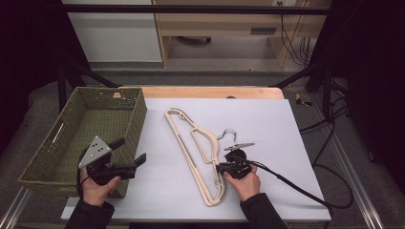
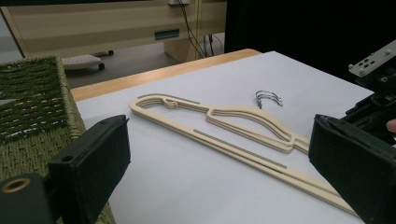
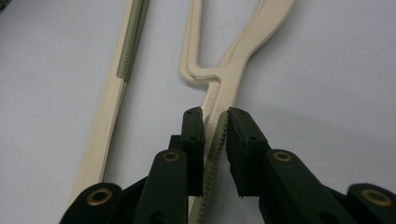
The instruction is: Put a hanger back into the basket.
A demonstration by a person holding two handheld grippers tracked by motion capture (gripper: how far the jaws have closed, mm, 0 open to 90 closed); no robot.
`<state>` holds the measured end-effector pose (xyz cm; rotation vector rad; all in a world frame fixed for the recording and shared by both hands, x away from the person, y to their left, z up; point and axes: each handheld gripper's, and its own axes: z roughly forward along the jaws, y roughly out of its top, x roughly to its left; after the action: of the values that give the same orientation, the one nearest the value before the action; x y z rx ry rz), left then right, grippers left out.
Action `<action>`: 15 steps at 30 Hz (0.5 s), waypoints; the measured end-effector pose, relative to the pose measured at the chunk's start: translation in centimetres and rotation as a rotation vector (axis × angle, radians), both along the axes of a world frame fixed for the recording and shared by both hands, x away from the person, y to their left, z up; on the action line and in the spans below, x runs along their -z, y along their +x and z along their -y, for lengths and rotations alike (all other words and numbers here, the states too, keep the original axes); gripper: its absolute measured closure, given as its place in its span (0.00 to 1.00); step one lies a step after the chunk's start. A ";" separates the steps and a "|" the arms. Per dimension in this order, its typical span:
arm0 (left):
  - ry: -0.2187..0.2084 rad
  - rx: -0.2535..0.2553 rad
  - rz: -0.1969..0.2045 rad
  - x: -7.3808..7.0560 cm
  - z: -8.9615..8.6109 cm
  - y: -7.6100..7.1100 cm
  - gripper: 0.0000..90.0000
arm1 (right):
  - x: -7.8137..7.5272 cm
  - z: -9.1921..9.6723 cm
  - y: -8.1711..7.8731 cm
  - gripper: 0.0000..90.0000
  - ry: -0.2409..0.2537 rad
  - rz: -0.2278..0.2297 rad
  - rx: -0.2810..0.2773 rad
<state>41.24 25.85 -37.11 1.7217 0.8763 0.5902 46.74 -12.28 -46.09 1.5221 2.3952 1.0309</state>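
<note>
Here the right gripper (image 3: 215,135) has its jaws nearly closed on the shoulder bar of the cream hangers (image 1: 191,148), stacked flat on the white table (image 1: 267,124). Squeeze firmly before lifting so none slips out. The left gripper (image 1: 130,155) hangs wide open, empty, beside the green woven basket (image 1: 136,119).

Left claw (image 1: 131,164) held in left hand (image 1: 98,188) near bottom left, jaws wide apart, pointing right, nothing between them. Right claw (image 3: 215,133) held in right hand (image 1: 246,181), pointing left, jaws nearly together, pads pressing on thin bar. Both forearms enter from bottom edge.
</note>
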 end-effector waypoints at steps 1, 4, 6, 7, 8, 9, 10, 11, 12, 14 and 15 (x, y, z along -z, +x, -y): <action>0.001 0.000 0.001 0.0 0.0 0.0 0.06 | 0.0 0.0 0.0 0.86 -0.004 -0.002 0.001; 0.002 0.003 0.002 0.0 0.1 0.0 0.06 | 0.1 0.1 0.1 0.83 -0.008 0.003 -0.010; 0.002 0.003 0.001 0.0 0.1 0.0 0.06 | 0.2 0.0 0.1 0.79 -0.005 -0.012 -0.023; 0.002 0.003 0.002 0.0 0.1 -0.1 0.06 | 0.2 0.1 0.0 0.78 -0.008 -0.013 -0.029; 0.001 0.003 0.002 0.0 0.1 -0.1 0.06 | 0.2 0.0 -0.1 0.77 -0.007 -0.021 -0.029; 0.000 0.004 0.002 0.0 0.1 -0.1 0.06 | 0.3 0.1 -0.1 0.77 -0.009 -0.022 -0.038; 0.001 0.003 0.002 0.0 0.1 -0.1 0.06 | 0.3 0.2 -0.1 0.77 -0.003 -0.027 -0.035; 0.001 0.004 0.001 0.0 0.2 -0.1 0.06 | 0.3 0.3 0.0 0.77 0.007 -0.028 -0.038; 0.003 0.004 0.000 0.0 0.2 -0.1 0.06 | 0.4 0.4 0.1 0.80 0.022 -0.038 -0.039; 0.006 0.006 0.000 0.0 0.2 -0.1 0.06 | 0.4 0.7 0.2 0.83 0.044 -0.055 -0.041; 0.005 0.006 0.000 0.1 0.2 0.0 0.06 | 0.4 0.8 0.2 0.83 0.047 -0.053 -0.042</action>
<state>41.19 25.64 -37.17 1.7288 0.8701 0.5888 46.95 -13.03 -46.44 1.5398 2.4651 1.0762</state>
